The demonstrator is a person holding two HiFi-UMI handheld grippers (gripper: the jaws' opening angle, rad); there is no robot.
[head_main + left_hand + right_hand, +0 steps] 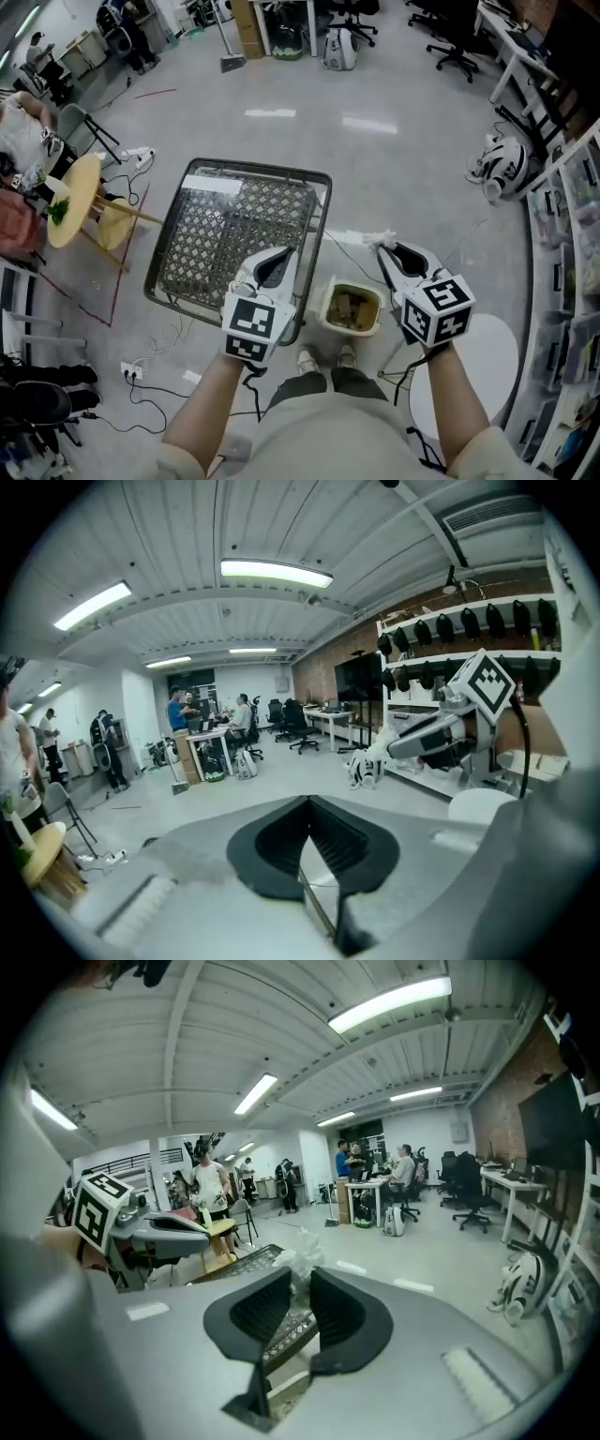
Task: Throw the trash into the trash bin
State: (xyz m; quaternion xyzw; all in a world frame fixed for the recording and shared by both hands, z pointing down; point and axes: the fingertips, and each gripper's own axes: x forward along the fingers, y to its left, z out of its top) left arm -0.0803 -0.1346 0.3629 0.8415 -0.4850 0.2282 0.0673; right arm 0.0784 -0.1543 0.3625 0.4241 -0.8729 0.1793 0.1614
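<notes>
Left gripper (278, 255): jaws closed, empty, over near right edge of mesh table (216, 234). Right gripper (384, 246): clamped on crumpled white trash (367, 238), held just far of open trash bin (352, 329) on floor.

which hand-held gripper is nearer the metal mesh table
Left. The left hand-held gripper hangs over the mesh table's near right corner. The right hand-held gripper, shut on white tissue, is off the table's right side, beyond the trash bin.
</notes>
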